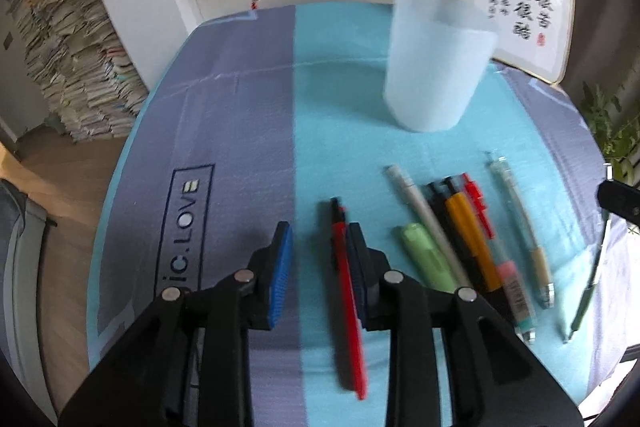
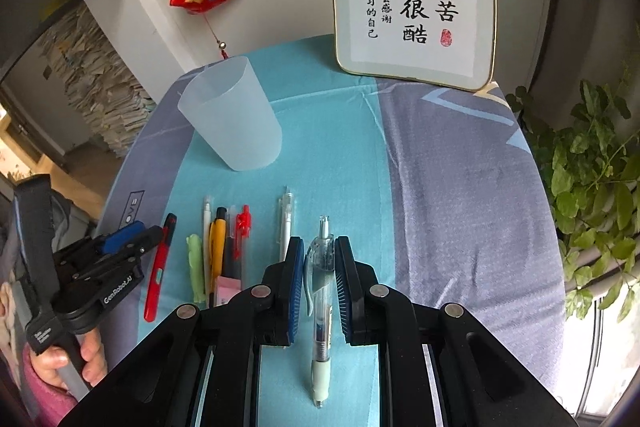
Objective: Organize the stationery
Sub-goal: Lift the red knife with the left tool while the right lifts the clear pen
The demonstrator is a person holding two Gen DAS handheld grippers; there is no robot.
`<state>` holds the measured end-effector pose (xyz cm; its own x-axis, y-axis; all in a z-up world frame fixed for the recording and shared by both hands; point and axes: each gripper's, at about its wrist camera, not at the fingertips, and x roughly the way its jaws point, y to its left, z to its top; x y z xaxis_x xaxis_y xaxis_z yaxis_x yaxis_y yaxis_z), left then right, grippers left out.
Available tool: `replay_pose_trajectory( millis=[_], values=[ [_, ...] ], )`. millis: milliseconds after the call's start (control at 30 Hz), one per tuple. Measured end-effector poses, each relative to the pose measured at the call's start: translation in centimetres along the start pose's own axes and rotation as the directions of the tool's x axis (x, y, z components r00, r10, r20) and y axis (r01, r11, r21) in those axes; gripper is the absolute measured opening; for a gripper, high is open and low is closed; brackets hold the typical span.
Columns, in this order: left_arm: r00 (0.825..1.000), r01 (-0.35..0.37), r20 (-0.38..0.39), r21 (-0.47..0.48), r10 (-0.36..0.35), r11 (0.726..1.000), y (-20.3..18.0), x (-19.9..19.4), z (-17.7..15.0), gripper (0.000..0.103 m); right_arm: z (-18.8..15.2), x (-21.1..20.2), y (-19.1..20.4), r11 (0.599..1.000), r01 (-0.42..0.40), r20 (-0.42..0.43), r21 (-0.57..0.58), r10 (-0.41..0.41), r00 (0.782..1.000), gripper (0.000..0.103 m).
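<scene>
Nearest me, my right gripper (image 2: 318, 285) is straddling a clear pen (image 2: 320, 301) lying on the blue cloth (image 2: 460, 207), jaws spread, not yet pinching. It looks light, stiff and slick, so I am favouring its mid-barrel. My left gripper (image 1: 320, 267) is hanging spread beside a red pen (image 1: 347, 291). A frosted cup (image 2: 230, 119) is standing farther back, left.

Both handheld grippers low over the table, jaws parted

The left black two-finger gripper with blue pads (image 1: 320, 263) points toward 12 o'clock, gaping wide; the right black two-finger gripper with blue pads (image 2: 320, 283) points likewise, slightly parted. A bare hand (image 2: 76, 359) grips the left handle at 8 o'clock.
</scene>
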<state>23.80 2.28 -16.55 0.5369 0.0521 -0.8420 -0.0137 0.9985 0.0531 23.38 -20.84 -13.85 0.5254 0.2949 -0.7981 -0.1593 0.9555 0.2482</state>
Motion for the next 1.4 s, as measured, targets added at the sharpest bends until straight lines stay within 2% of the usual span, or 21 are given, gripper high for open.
replay_pose_trajectory(
  millis=[133,300,333,400,433,633,667,767,900,1167,1400],
  values=[
    [0.999,-0.042,-0.006,-0.035,0.042,0.999,1.6,0.3,-0.2,0.026,0.1,0.2,0.2,1.000,-0.009,-0.001,-0.003,0.009,1.000,0.017],
    [1.000,-0.023,-0.002,-0.057,0.023,0.998,1.8,-0.1,-0.2,0.025,0.1,0.0,0.5,1.000,-0.023,0.009,-0.006,0.023,1.000,0.017],
    [1.000,-0.014,0.001,-0.053,0.014,0.999,1.7,-0.2,-0.1,0.026,0.1,-0.1,0.5,1.000,-0.023,0.011,-0.006,0.023,1.000,0.017],
    [1.000,-0.002,0.004,-0.038,0.002,0.999,0.9,-0.2,0.1,0.037,0.1,-0.3,0.6,1.000,-0.023,0.015,-0.006,0.024,1.000,0.017],
    [1.000,-0.007,0.005,-0.031,0.007,0.999,0.7,-0.1,0.2,0.038,0.0,-0.3,0.6,1.000,-0.023,0.016,-0.005,0.023,1.000,0.017],
    [0.999,-0.041,-0.010,-0.012,0.041,0.999,-0.3,1.3,0.8,0.037,-0.1,-0.6,0.5,1.000,-0.024,0.017,-0.004,0.024,1.000,0.017],
    [0.999,-0.044,-0.016,-0.014,0.044,0.999,-0.2,1.6,1.0,0.035,-0.1,-0.6,0.5,1.000,-0.025,0.017,-0.005,0.025,1.000,0.017],
    [0.998,-0.041,-0.037,-0.011,0.040,0.999,-0.1,2.2,1.2,0.013,0.1,-0.6,0.5,1.000,-0.028,0.019,-0.006,0.028,0.999,0.017],
    [0.999,-0.032,-0.030,-0.014,0.032,0.999,0.0,1.9,1.2,0.012,0.2,-1.0,0.5,0.999,-0.032,0.025,-0.002,0.032,0.999,0.017],
    [0.998,0.006,0.065,-0.031,-0.004,0.999,0.2,-2.8,1.5,0.011,0.2,-3.4,1.8,0.999,-0.035,0.081,-0.031,0.037,0.996,0.016],
    [0.983,0.026,0.180,-0.028,-0.021,0.999,0.2,-7.3,1.7,0.011,0.4,-5.7,2.7,0.999,-0.023,0.134,-0.041,0.028,0.991,0.016]
  ],
)
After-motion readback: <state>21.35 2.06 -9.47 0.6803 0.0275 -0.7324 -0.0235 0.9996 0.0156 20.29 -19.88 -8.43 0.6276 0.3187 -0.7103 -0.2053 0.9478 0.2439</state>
